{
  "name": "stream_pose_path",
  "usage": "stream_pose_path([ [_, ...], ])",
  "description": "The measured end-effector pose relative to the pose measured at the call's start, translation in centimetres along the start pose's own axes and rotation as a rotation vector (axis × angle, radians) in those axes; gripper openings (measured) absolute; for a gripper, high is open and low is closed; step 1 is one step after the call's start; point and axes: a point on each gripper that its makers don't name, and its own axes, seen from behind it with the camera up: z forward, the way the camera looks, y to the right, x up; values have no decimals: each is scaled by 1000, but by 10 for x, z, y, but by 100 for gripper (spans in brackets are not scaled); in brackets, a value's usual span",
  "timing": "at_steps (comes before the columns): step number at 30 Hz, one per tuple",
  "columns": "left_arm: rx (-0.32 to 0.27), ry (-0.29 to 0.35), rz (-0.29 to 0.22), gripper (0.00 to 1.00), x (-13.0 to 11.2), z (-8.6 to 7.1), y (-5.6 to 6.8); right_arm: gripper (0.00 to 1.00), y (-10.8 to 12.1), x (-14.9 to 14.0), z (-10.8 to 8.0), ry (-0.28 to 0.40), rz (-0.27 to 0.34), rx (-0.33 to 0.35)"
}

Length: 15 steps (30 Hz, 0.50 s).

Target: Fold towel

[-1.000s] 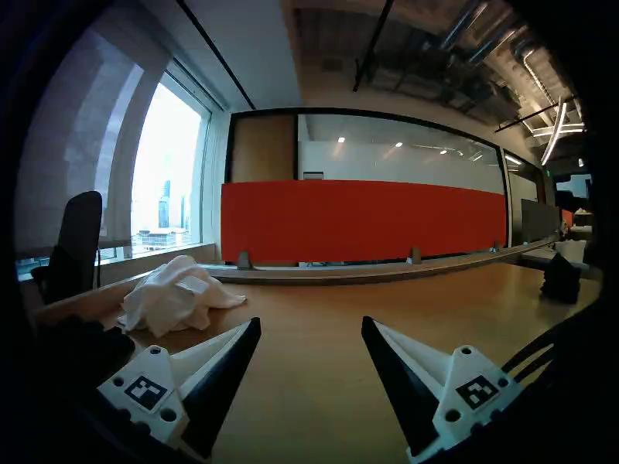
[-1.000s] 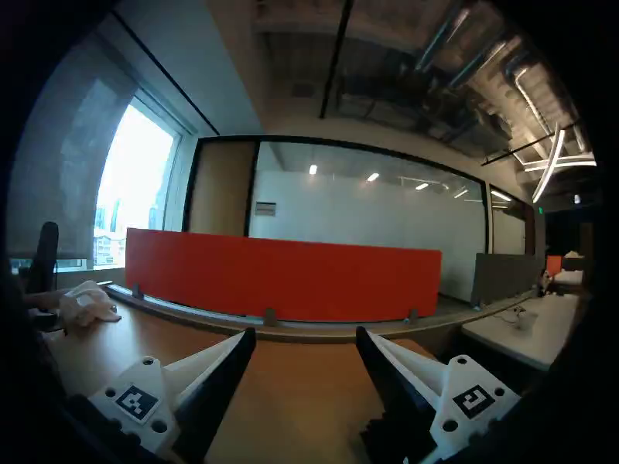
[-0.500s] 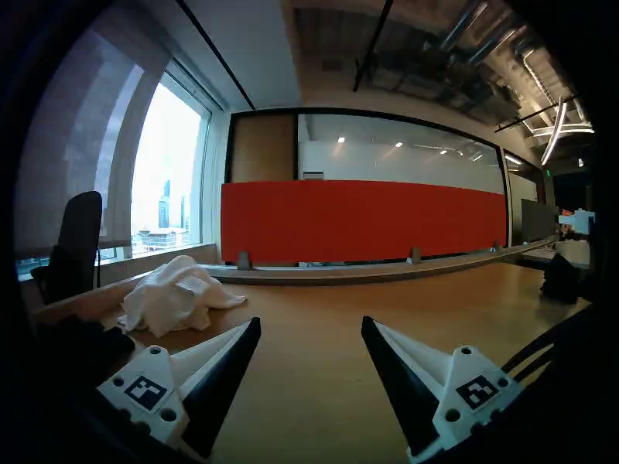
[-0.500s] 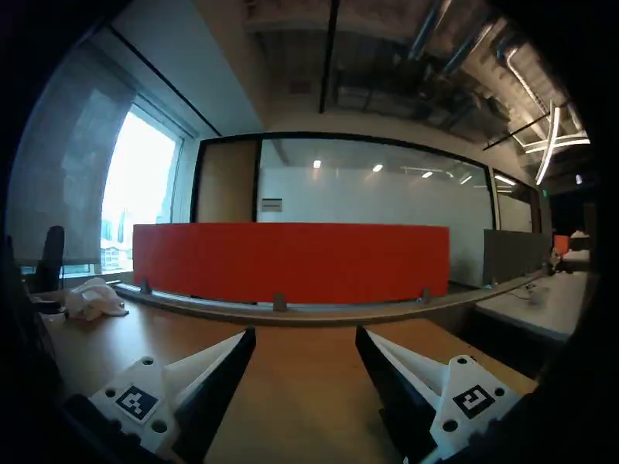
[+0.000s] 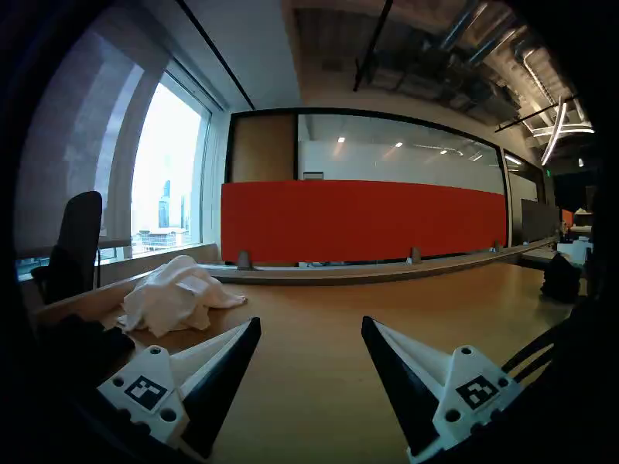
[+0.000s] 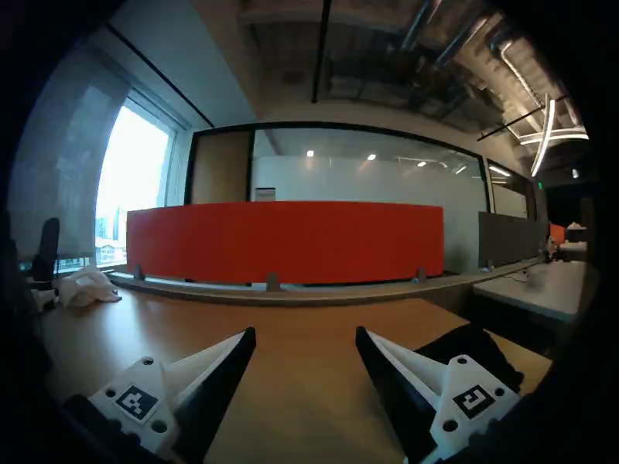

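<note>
A crumpled white towel lies on the wooden table at the far left of the left gripper view, just beyond and left of my left finger. My left gripper hovers low over the table, open and empty. In the right gripper view the same towel is a small white heap far off at the left. My right gripper is open and empty above bare wood.
A red divider panel runs along the table's back edge. A dark chair stands at the left by the window. A black object sits on the table at the right; another dark shape lies behind my right finger.
The right gripper has tipped down and moved, so the table fills more of its view and a dark shape has come in at its right. The left gripper has stayed still.
</note>
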Motion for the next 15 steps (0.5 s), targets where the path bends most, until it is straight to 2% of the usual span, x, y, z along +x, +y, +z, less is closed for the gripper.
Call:
stream_pose_path([
  [15,0,0,0,97,0,0,1,100,-8,-19,2,-11,13,13],
])
